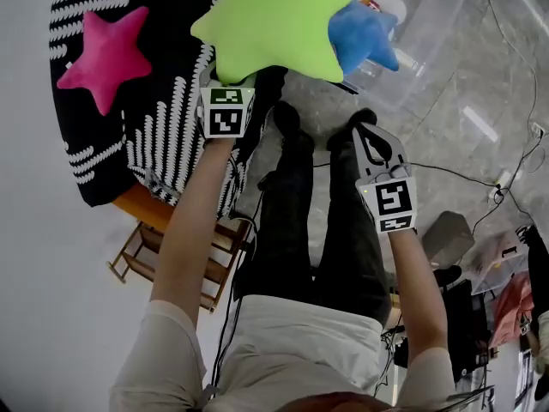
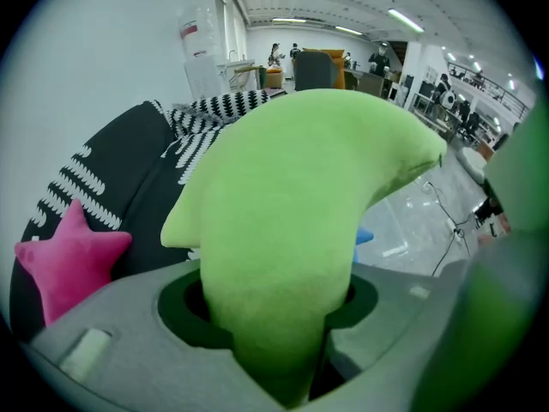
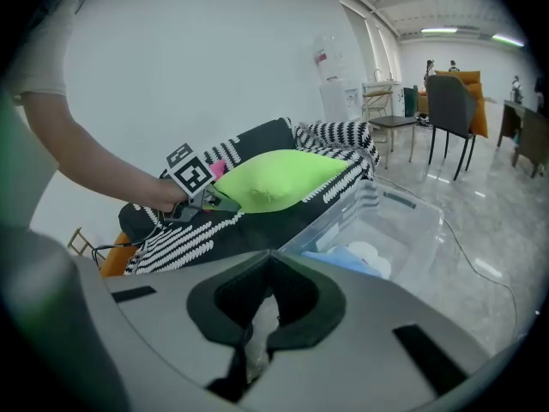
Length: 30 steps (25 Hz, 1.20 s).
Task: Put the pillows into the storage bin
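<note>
Lime-green star-shaped plush pillow (image 1: 274, 20) held in the air by one point in the left gripper (image 1: 225, 91), over the near rim of the clear plastic storage bin (image 1: 429, 24).
It is probably soft, light and squashy, so a pinch on any point should hold. The jaws are clamped on that point. The left forearm is extended with its gripper pitched steeply down. The right gripper (image 3: 266, 303), jaws together and empty, hangs over the floor beside it.

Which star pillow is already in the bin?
The blue one, inside the clear bin; green is clamped in the left gripper, pink lies on the blanket.
</note>
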{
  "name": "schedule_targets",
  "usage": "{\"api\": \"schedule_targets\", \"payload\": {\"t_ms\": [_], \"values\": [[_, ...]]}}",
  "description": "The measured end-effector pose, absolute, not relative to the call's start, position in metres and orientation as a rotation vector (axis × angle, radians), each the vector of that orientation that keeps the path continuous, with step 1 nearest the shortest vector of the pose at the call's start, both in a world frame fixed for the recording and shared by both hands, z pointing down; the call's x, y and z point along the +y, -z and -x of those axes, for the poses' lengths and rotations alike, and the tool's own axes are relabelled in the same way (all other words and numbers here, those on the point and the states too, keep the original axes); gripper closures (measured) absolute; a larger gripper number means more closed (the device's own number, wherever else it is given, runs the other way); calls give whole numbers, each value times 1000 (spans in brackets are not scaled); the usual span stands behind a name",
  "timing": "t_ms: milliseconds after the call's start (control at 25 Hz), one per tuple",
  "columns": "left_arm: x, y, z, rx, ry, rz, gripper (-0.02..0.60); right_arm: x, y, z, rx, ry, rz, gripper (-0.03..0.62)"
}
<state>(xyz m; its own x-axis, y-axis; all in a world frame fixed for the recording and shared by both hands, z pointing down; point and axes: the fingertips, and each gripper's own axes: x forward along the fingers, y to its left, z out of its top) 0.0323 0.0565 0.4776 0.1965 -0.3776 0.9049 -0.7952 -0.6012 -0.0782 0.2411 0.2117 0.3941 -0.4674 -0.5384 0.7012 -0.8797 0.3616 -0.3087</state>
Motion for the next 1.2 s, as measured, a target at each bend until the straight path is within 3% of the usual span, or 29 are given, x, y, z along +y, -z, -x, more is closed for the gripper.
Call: {"api": "schedule_targets", "payload": {"t_ms": [560, 640, 720, 800, 1200], "values": [[46, -485, -195, -878, -1461, -2273, 313, 212, -397, -343, -2113, -982, -1310, 589], [44, -492, -215, -821, -1476, -2291, 272, 216, -401, -352, -2103, -1005, -1320, 589], [45, -502, -231, -756, -1470, -2270, 172, 218, -405, -359, -2094, -1031, -1325, 589], [49, -511, -241, -708, -1440, -2215, 130, 219, -410, -365, -2086, -1044, -1328, 589], [78, -533, -205, -660, -1460, -2110, 106, 209, -421, -345, -2100, -1073, -1261, 589]]}}
